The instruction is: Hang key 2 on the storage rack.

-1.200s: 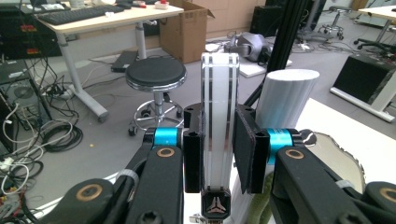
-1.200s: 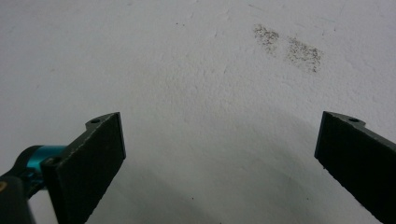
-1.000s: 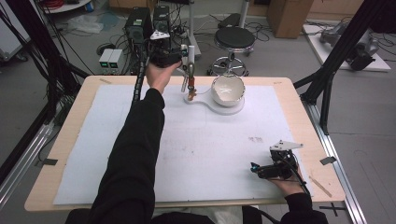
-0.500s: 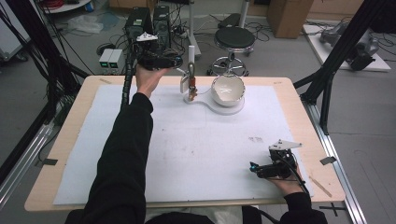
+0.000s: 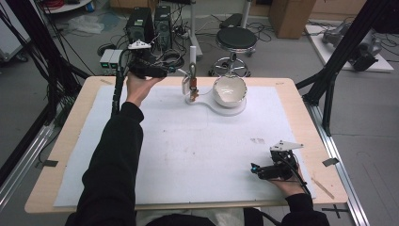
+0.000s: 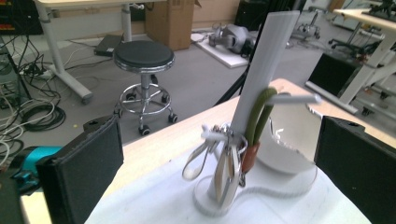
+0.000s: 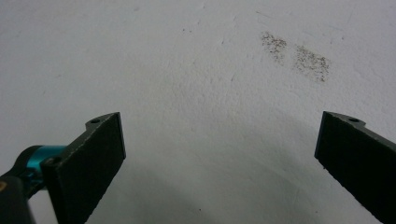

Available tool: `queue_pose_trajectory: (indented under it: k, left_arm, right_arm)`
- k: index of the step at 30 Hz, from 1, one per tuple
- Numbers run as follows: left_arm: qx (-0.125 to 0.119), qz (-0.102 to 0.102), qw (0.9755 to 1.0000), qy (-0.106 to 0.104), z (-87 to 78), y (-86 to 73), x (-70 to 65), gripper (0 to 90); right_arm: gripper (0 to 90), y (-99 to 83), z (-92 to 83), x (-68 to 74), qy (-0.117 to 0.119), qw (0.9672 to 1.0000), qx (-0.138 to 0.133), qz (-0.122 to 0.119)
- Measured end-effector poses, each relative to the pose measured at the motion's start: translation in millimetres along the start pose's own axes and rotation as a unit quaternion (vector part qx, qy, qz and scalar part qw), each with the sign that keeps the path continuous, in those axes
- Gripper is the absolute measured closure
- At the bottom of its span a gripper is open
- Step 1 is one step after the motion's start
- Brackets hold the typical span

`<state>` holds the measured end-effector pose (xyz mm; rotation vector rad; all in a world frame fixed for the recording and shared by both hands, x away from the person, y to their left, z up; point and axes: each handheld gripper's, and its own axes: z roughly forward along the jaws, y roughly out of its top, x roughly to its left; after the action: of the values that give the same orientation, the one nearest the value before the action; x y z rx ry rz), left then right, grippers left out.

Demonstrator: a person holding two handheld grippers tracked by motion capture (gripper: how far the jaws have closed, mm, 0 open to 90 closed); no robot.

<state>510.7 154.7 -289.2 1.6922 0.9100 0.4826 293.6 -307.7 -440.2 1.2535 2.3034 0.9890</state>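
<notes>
Your left gripper (image 5: pixel 175 70) has let go of the upright white tube (image 5: pixel 192 55) at the desk's (image 5: pixel 301 101) far edge, jaws spread, shifted left; your right gripper (image 5: pixel 255 168) rests released.

The left gripper (image 5: pixel 175 71) has let go of the utensil stand (image 5: pixel 192 87) and drawn back to the left of it. Its jaws have just been opening and now stand wide, with nothing pressed between them. The stand itself seems unmoved, though the earlier pictures are too small to be sure.
</notes>
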Motion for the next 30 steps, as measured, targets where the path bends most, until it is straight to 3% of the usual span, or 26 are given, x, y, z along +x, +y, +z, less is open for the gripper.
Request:
queue_pose_trajectory:
  k: [8,18,30]
  left_arm:
    - [0.013,0.006,0.9999,0.002,-15.6,-12.2,0.4,1.7]
    - [0.062,0.012,0.9980,-0.007,-37.6,-36.4,3.5,1.7]
    - [0.081,0.013,0.9966,-0.007,-69.6,-57.4,3.8,1.7]
  right_arm:
    - [0.9,1.7,1.4,0.5,0.001,1.0000,0.000,-0.003]
    - [0.9,2.5,1.9,-0.8,0.001,1.0000,-0.001,-0.003]
    - [0.9,6.2,5.4,-1.7,0.002,1.0000,-0.001,-0.007]
